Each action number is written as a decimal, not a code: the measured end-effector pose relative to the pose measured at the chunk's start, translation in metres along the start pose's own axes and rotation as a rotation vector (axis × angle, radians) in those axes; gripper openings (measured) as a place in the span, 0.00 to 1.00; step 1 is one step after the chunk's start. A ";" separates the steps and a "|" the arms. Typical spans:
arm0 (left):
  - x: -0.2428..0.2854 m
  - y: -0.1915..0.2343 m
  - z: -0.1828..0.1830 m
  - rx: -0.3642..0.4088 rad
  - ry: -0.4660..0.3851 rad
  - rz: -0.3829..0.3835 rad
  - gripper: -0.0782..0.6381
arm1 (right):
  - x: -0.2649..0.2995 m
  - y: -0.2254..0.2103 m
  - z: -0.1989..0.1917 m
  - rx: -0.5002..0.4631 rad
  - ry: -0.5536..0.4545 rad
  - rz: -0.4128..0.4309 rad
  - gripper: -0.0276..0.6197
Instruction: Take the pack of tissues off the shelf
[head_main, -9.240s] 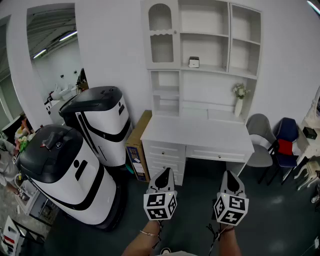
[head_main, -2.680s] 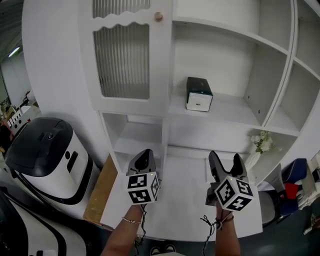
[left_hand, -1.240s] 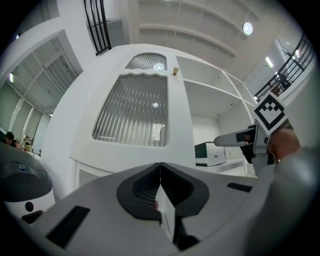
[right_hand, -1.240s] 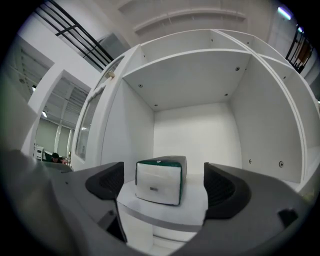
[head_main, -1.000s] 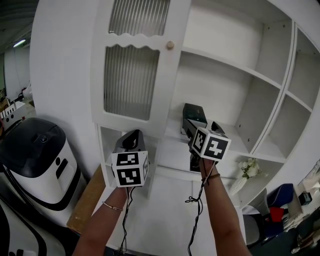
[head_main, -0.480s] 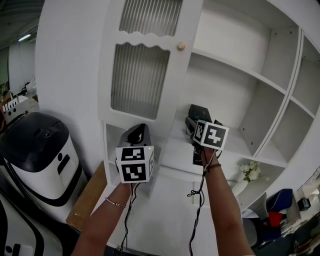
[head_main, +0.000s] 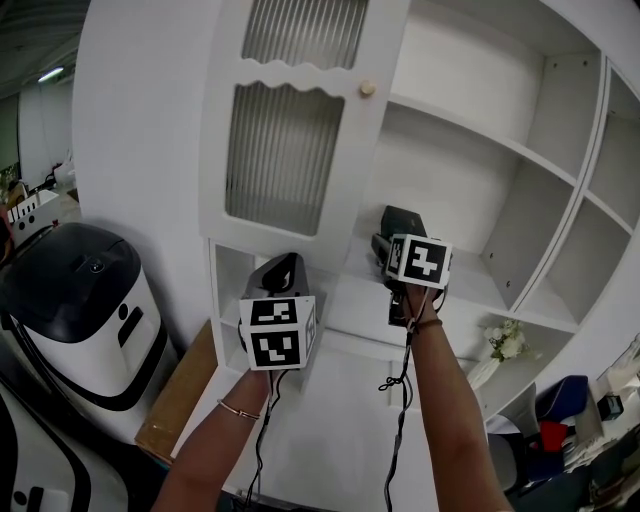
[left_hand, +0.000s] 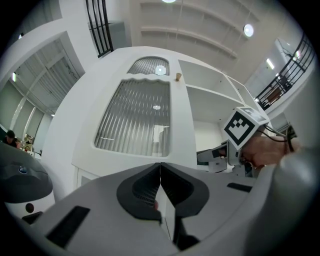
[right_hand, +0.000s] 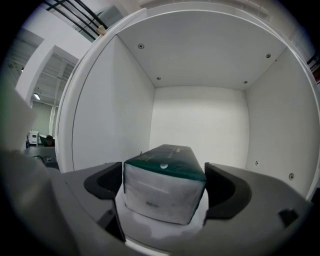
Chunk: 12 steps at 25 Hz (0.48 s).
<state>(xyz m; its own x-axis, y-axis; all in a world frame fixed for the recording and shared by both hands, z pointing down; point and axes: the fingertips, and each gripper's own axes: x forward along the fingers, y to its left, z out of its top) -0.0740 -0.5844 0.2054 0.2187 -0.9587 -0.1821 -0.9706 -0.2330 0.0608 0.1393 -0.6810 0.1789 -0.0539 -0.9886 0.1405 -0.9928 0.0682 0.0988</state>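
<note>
The pack of tissues (right_hand: 164, 187), white with a dark green top, lies on the white shelf (right_hand: 200, 120). My right gripper (right_hand: 164, 186) is open, with one jaw on each side of the pack, close to its sides. In the head view the pack (head_main: 402, 220) shows just beyond the right gripper (head_main: 388, 246), which is raised to the shelf board (head_main: 475, 288). My left gripper (head_main: 283, 272) hangs lower, in front of the cabinet's lower niche. The left gripper (left_hand: 160, 192) is shut with nothing in it.
A cabinet door with ribbed glass (head_main: 285, 150) and a round knob (head_main: 367, 89) stands left of the shelf. Below lies the white desk top (head_main: 330, 440). A vase of flowers (head_main: 503, 342) is at the lower right, a white and black machine (head_main: 80, 300) at the left.
The view has closed in on the shelf unit. My right gripper has risen to the shelf, and its jaws now stand round the pack. The left gripper has stayed low and shut.
</note>
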 end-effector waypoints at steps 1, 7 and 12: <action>-0.001 -0.001 -0.001 -0.001 0.002 -0.001 0.13 | 0.001 0.000 -0.001 -0.008 0.007 -0.005 0.84; -0.005 -0.001 -0.007 -0.008 0.011 0.001 0.13 | 0.004 0.002 -0.005 -0.058 0.044 -0.022 0.80; -0.009 -0.001 -0.011 -0.008 0.020 0.007 0.13 | 0.004 0.001 -0.006 -0.053 0.049 -0.015 0.78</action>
<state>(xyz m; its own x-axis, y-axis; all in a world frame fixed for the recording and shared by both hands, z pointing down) -0.0739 -0.5770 0.2181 0.2138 -0.9634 -0.1616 -0.9713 -0.2273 0.0700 0.1383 -0.6844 0.1852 -0.0321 -0.9820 0.1861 -0.9862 0.0613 0.1535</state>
